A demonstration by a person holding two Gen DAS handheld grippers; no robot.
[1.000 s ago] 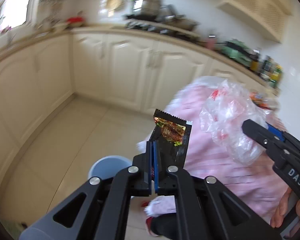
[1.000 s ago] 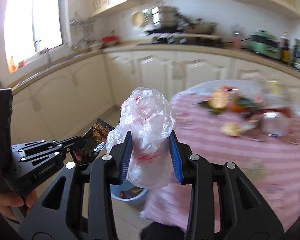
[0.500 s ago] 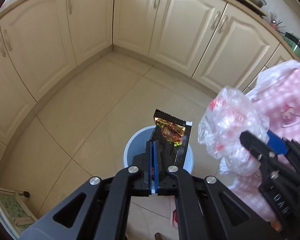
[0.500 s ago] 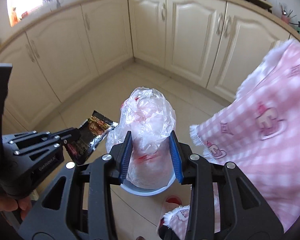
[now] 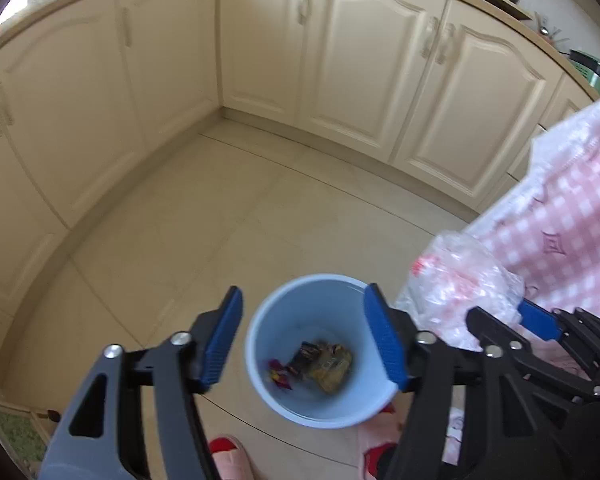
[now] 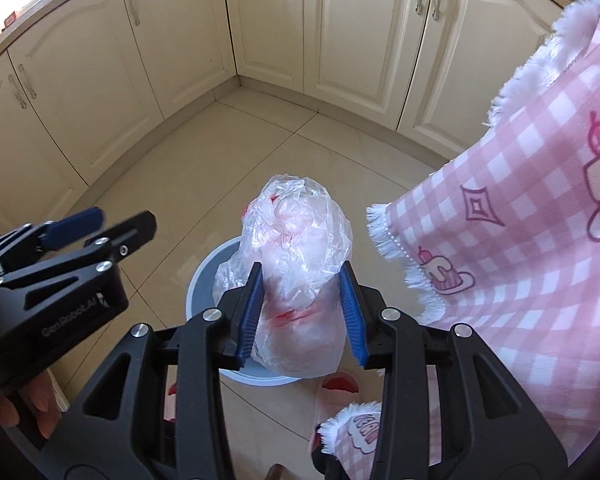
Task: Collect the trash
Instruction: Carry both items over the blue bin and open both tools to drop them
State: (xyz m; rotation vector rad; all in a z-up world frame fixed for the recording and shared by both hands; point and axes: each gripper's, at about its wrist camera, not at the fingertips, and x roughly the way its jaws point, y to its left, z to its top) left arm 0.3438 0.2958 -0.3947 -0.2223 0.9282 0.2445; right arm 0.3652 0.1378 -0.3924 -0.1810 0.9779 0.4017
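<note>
A light blue trash bin (image 5: 260, 364) stands on the tiled floor. A dark snack wrapper (image 5: 324, 362) lies at its bottom with other scraps. My left gripper (image 5: 302, 340) is open and empty, straddling the bin's mouth from above; it shows in the right wrist view (image 6: 120, 220) at the left. My right gripper (image 6: 302, 312) is shut on a crumpled clear plastic bag (image 6: 296, 256) with red print, held over the bin (image 6: 204, 276). The bag (image 5: 456, 284) and right gripper (image 5: 512, 324) show at the right of the left wrist view.
Cream cabinet doors (image 5: 364, 64) line the corner beyond the bin. A pink checked tablecloth (image 6: 520, 208) hangs down at the right, close to the bin. Feet in pink slippers (image 5: 230, 460) stand just below the bin.
My left gripper has opened and the snack wrapper has dropped into the bin. Both grippers have moved closer over the bin. The right gripper still holds the bag.
</note>
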